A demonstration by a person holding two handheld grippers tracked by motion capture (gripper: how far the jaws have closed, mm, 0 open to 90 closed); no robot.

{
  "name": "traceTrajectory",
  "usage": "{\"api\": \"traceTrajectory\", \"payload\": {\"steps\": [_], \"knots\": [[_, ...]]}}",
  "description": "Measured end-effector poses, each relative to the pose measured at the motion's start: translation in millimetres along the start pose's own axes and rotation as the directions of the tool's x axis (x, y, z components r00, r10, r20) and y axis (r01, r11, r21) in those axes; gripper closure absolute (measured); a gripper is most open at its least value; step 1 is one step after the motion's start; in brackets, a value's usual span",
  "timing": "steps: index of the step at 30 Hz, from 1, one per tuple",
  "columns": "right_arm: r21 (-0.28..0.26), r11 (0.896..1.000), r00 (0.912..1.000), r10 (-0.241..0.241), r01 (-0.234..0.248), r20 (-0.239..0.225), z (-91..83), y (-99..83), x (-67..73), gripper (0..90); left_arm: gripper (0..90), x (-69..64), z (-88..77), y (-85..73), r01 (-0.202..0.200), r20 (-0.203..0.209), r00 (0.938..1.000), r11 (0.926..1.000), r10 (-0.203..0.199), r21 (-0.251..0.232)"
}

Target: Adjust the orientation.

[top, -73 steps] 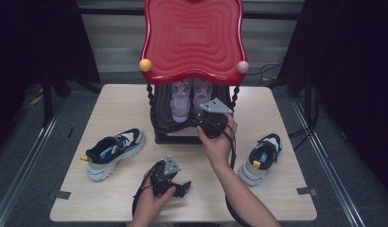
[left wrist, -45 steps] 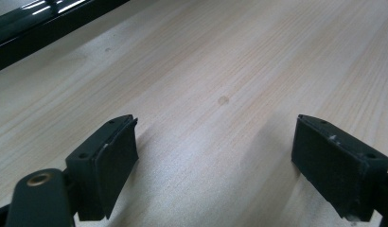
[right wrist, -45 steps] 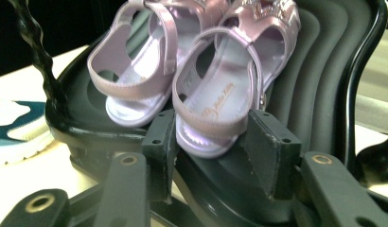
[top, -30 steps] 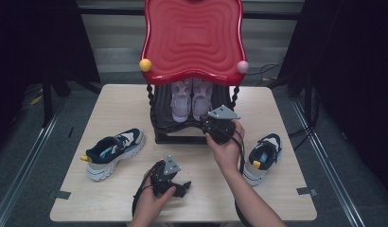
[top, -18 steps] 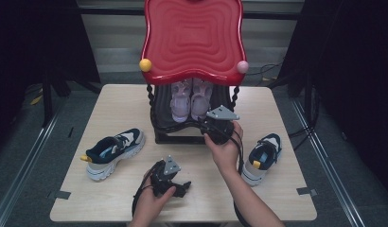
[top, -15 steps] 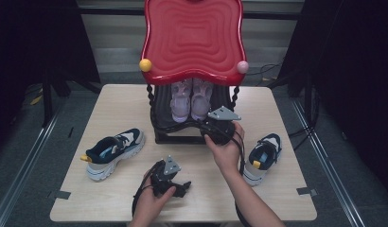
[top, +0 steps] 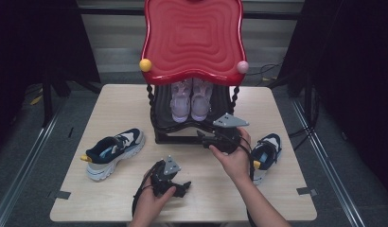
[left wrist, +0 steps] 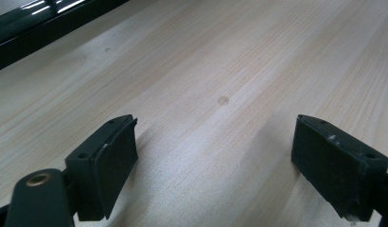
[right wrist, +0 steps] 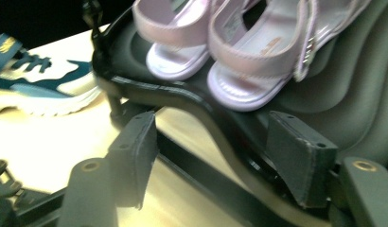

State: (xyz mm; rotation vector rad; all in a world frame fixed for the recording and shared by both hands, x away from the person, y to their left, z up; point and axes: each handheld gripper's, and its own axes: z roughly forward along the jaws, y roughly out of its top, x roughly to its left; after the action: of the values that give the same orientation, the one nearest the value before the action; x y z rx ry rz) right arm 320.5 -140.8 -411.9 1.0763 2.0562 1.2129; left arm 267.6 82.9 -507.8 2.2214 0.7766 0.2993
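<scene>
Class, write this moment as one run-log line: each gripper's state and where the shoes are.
right gripper: jaws just opened, nothing between | left gripper: open above table | pink sandals: on black shelf | sneakers: on table

2 sneakers (navy, white) flank the table.

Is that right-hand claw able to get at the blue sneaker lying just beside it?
Probably yes. The right claw stands open with nothing between its jaws, which have just been opening, and the blue sneaker lies on bare table right beside that hand, nothing between them.
</scene>
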Motion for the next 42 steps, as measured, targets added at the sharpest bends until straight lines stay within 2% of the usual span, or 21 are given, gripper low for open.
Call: {"api": "traceTrajectory", "payload": {"steps": [6, 9, 12, 16, 20, 30, 35, 39, 42], "knots": [[0.009, 1.000, 0.9971, -0.026, 0.026, -0.072, -7.0, -11.7, 3.0, 28.5, 14.7, 0.0, 0.0, 0.0, 0.000, 0.000, 1.0000, 1.0000, 0.000, 0.001], [0.031, 0.999, 0.9923, -0.030, 0.034, -0.120, -10.0, -18.4, 4.5, 28.0, 14.7, 0.0, 0.0, 0.0, 0.000, 0.000, 1.0000, 1.0000, 0.000, 0.000], [0.032, 0.998, 0.9884, -0.041, 0.046, -0.146, -14.0, -26.6, 5.9, 27.9, 14.7, 0.0, 0.0, 0.0, 0.000, 0.000, 1.0000, 1.0000, 0.000, 0.000], [0.060, 0.996, 0.9827, -0.048, 0.059, -0.179, -15.3, -40.5, 6.7, 27.5, 14.7, 0.1, 0.0, 0.0, 0.001, 0.000, 1.0000, 1.0000, -0.001, 0.000], [0.089, 0.995, 0.9774, -0.033, 0.052, -0.209, -14.6, -55.5, 7.4, 27.0, 14.8, 0.6, -0.3, 0.0, -0.001, 0.002, 1.0000, 1.0000, 0.001, 0.003], [0.156, 0.987, 0.9669, 0.011, 0.030, -0.255, -7.7, -92.9, 8.1, 25.6, 14.9, 0.2, -0.2, -0.1, 0.002, 0.001, 1.0000, 1.0000, -0.002, 0.000], [0.189, 0.981, 0.9629, 0.013, 0.040, -0.269, -5.9, -108.4, 11.6, 23.6, 14.9, 0.3, -0.3, 0.0, 0.000, 0.000, 1.0000, 1.0000, 0.000, 0.001], [0.191, 0.981, 0.9615, 0.018, 0.036, -0.274, -7.9, -112.4, 10.8, 22.6, 14.9, 0.3, -0.2, 0.0, 0.001, 0.001, 1.0000, 1.0000, -0.001, 0.001], [0.227, 0.972, 0.9662, 0.007, 0.053, -0.258, -7.5, -113.8, 10.4, 20.4, 14.8, 0.3, -0.3, 0.0, 0.000, 0.000, 1.0000, 1.0000, 0.000, 0.002]]}}
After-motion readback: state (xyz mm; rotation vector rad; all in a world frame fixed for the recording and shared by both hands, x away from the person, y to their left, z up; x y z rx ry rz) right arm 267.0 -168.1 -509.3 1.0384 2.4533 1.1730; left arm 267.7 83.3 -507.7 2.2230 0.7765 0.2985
